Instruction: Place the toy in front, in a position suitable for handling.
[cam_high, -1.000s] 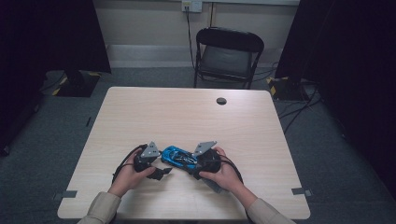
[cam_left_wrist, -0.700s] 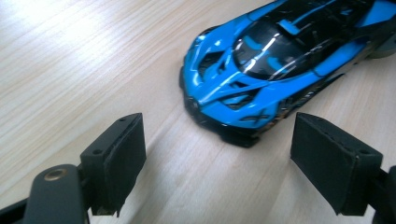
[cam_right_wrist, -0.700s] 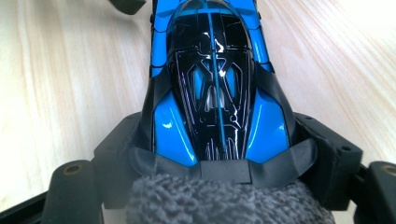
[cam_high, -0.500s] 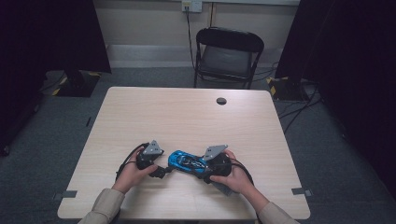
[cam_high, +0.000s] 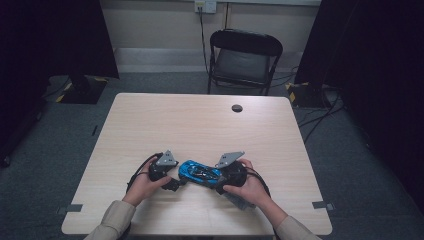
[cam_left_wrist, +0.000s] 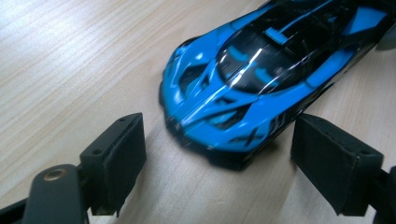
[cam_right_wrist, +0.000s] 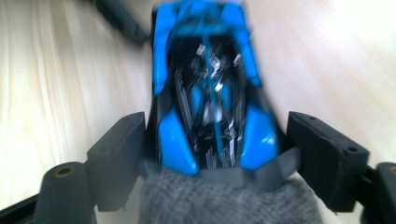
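A blue and black toy car (cam_high: 200, 172) stands on the pale wooden table (cam_high: 200, 125), near its front edge, between my two grippers. My left gripper (cam_high: 176, 181) is at the car's nose (cam_left_wrist: 219, 116). Its jaws are open, and the pads (cam_left_wrist: 116, 154) sit to either side of the nose, clear of it. My right gripper (cam_high: 220, 184) straddles the car's rear (cam_right_wrist: 215, 116). Its jaws have just been opening, and the pads (cam_right_wrist: 322, 154) stand close beside the car's flanks without gripping. A grey fuzzy patch (cam_right_wrist: 224, 200) lies under the tail.
A black folding chair (cam_high: 245, 55) stands beyond the table's far edge. A small black round cap (cam_high: 237, 108) sits in the tabletop at the far right. Cables trail from both grippers, and others lie on the floor at the right.
The car and my right gripper have shifted a little to the right and toward the front edge. The left gripper has stayed almost where it was.
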